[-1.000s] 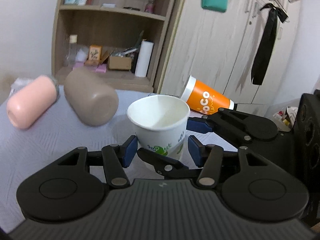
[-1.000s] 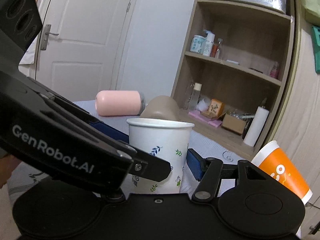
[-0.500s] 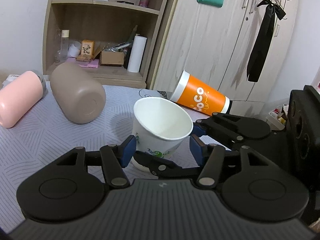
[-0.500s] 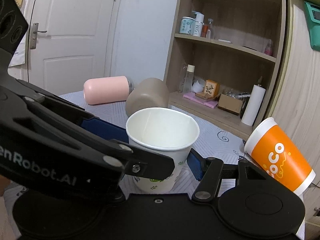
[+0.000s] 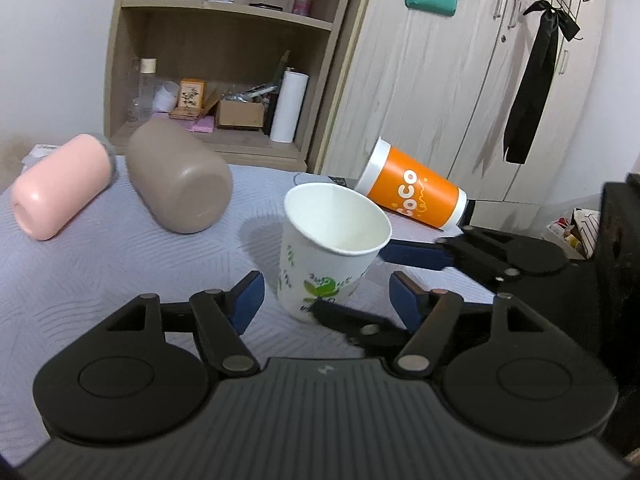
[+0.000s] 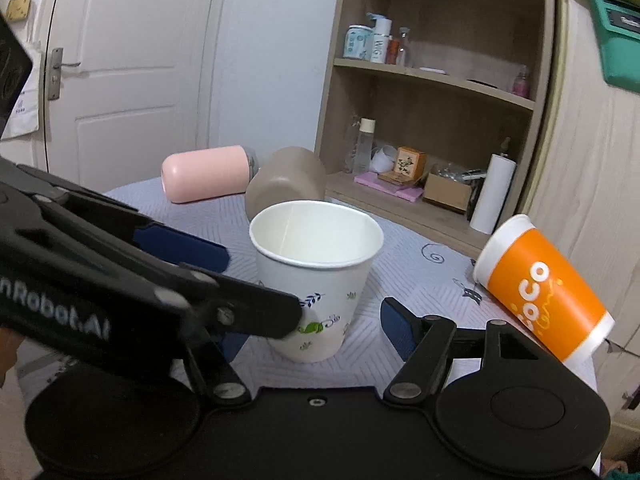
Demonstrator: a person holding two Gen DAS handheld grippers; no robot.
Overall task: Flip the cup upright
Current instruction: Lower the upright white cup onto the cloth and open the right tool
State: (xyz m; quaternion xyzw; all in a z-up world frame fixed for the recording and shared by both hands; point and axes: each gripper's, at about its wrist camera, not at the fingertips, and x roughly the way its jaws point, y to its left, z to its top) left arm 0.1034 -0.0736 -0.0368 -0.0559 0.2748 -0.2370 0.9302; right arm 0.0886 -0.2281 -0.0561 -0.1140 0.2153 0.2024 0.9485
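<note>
The left hand-held gripper (image 6: 208, 264) crosses the right wrist view and hides the lower left side of the white paper cup (image 6: 320, 280); motion blur smears its lettering, which the left edge cuts off. In the left wrist view, a dark finger of the right hand-held gripper (image 5: 368, 292) covers the cup's (image 5: 328, 256) base on the near right. Labels on the bottles (image 6: 368, 44) on the upper shelf are too small to read. The taupe bottle's (image 6: 286, 182) lower part is hidden behind the cup.
</note>
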